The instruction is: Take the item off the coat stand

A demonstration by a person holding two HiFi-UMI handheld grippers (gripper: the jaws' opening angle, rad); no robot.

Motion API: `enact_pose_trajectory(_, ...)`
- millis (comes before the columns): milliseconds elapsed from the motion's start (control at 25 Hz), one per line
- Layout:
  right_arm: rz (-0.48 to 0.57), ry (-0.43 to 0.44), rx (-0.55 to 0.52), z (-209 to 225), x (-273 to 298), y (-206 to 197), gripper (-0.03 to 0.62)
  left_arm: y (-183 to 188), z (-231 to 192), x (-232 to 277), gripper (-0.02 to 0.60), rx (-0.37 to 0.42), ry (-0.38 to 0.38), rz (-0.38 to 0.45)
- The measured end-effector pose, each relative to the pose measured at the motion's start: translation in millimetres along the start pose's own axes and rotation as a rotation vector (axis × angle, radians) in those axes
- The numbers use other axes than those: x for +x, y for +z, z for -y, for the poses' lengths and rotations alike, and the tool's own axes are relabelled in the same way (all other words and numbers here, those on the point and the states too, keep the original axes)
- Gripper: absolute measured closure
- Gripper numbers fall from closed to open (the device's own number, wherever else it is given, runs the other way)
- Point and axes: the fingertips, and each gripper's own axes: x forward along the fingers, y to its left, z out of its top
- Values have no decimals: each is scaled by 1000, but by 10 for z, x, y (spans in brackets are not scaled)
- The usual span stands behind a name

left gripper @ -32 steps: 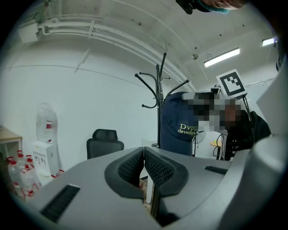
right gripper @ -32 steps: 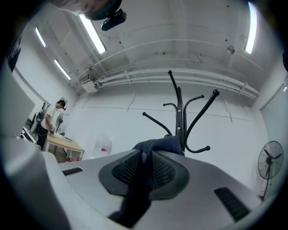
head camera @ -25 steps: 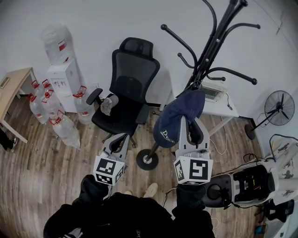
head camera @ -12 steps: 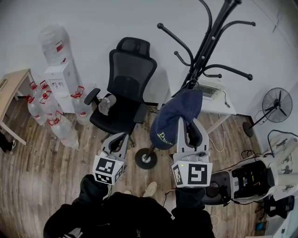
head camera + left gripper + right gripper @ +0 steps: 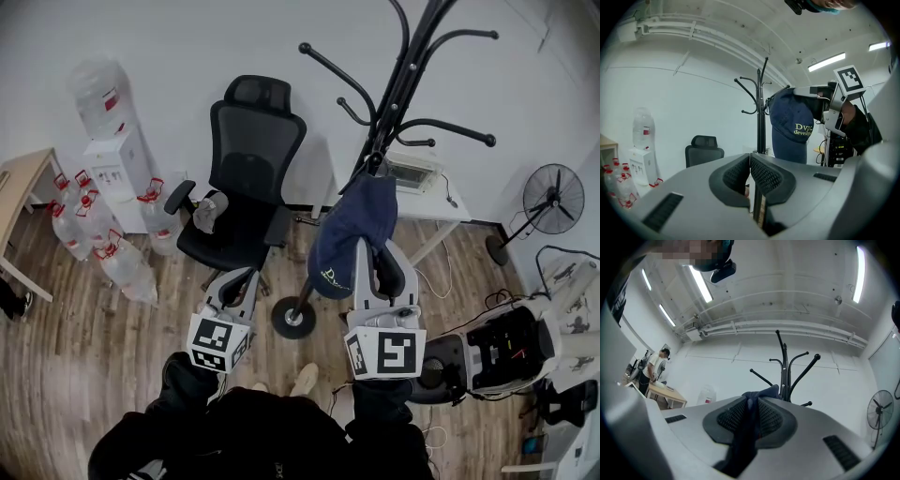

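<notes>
Head view: one navy cap [image 5: 349,239] pinched by its cloth in the right gripper [image 5: 379,248], hanging just in front of the one black coat stand [image 5: 398,98], top edge close against a lower hook; cannot tell whether clear of it. Left gripper [image 5: 240,281] lower and to the left, well apart from the cap, above bare wooden floor [image 5: 84,347]. Open floor left of the stand's round base; one office chair [image 5: 246,159] closing that room off behind, one white tabletop [image 5: 445,204] and one fan [image 5: 553,199] crowding the right side. Water bottles [image 5: 117,258] clustered by one dispenser [image 5: 114,164] near the left edge, too bunched to count. Left gripper view: jaws pressed together, nothing between them; cap hanging at upper right, beside the stand's pole. Right gripper view: jaws clamped on a fold of dark blue cloth, stand's hooks rising just beyond, open white wall either side, one person [image 5: 655,364] far off at the left edge.
</notes>
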Motion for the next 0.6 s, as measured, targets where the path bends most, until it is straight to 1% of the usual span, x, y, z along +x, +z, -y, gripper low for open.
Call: enact_pose_trajectory(600,31,-27,-24,-2,-48,102,520,-16,4,-37,557,5,-15,19)
